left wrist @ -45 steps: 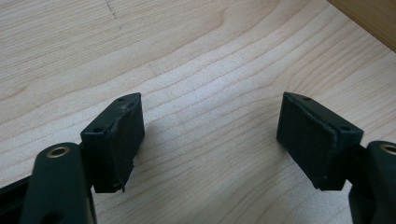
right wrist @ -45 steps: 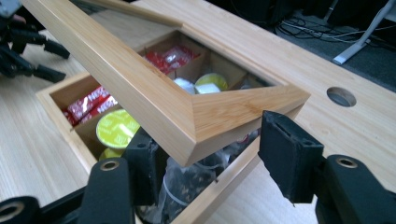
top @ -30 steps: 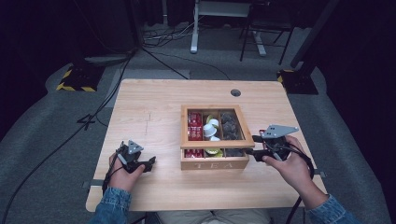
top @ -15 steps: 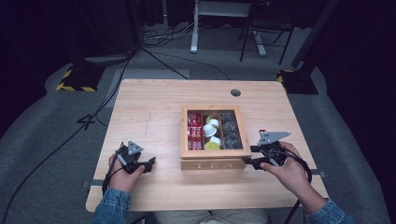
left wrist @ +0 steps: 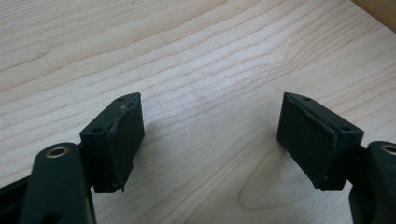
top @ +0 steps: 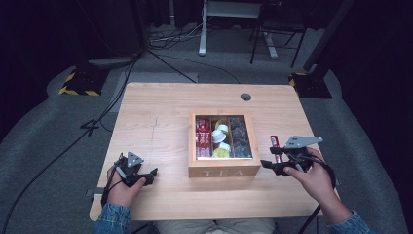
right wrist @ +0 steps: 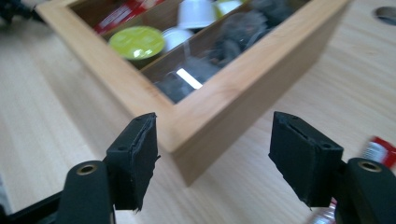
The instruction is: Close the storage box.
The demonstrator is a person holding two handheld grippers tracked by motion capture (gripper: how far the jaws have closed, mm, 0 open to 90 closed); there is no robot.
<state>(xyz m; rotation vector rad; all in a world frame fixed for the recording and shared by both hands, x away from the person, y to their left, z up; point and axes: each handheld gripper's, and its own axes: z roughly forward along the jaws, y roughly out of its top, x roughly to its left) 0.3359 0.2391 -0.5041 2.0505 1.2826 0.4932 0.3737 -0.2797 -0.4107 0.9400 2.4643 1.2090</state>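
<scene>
Hovering just beside the near right corner of the wooden tea box (top: 221,171), the right gripper (top: 272,165) has its fingers (right wrist: 133,161) released; they have just been opening, with nothing pressed between them. A red packet (top: 274,144) lies on the bench (top: 156,122) close by. The left gripper (top: 146,174) rests with its fingers (left wrist: 116,140) released.

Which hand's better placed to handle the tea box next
Right. The right gripper is open with the tea box corner between its jaws; the left gripper sits apart on bare table.
</scene>
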